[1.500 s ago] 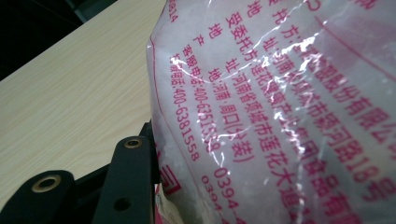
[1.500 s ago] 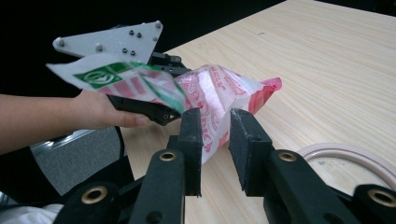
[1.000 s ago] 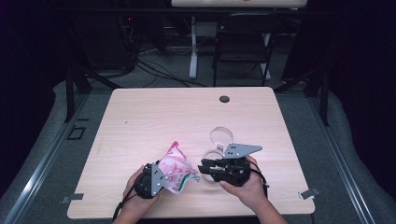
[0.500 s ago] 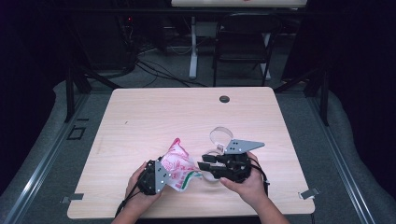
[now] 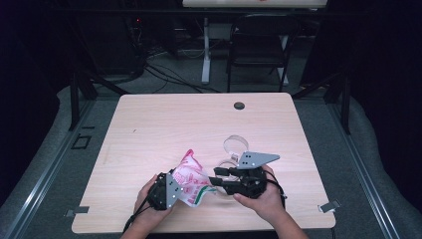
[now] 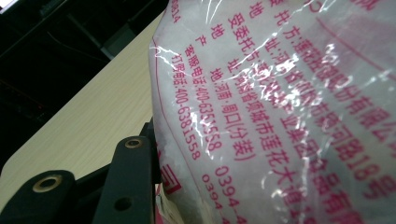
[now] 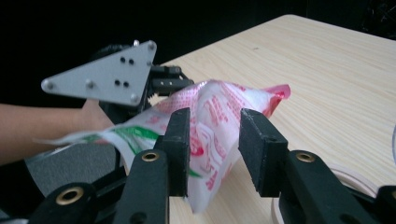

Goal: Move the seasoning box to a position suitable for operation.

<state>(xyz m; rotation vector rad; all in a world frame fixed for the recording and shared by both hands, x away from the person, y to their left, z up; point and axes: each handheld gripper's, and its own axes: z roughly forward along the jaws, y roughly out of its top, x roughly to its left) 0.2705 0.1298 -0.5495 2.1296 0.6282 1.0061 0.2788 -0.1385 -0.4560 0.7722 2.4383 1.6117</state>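
A clear plastic bag [image 5: 191, 178] with pink and red print and a green stripe stands up off the table. My left gripper [image 5: 171, 188] is shut on its near end; in the left gripper view the bag [image 6: 280, 116] presses against one black finger [image 6: 130, 182]. My right gripper [image 5: 217, 179] points left at the bag's other end. Its jaws have just been opening, and the bag's corner [image 7: 212, 121] hangs loose between the right gripper's [image 7: 215, 128] spread fingers. The left gripper's grey plate [image 7: 107, 77] shows behind the bag.
Just beyond the right gripper, a clear round ring [image 5: 235, 145] lies on the wooden table [image 5: 174, 119]. A second one [image 5: 225, 166] sits partly under that gripper, its pale rim [image 7: 350, 179] near the jaws. A black grommet [image 5: 239, 105] marks the table's far edge.
The right gripper's jaws stand wider apart around the bag's corner than before. Both hands and the bag have kept their places.
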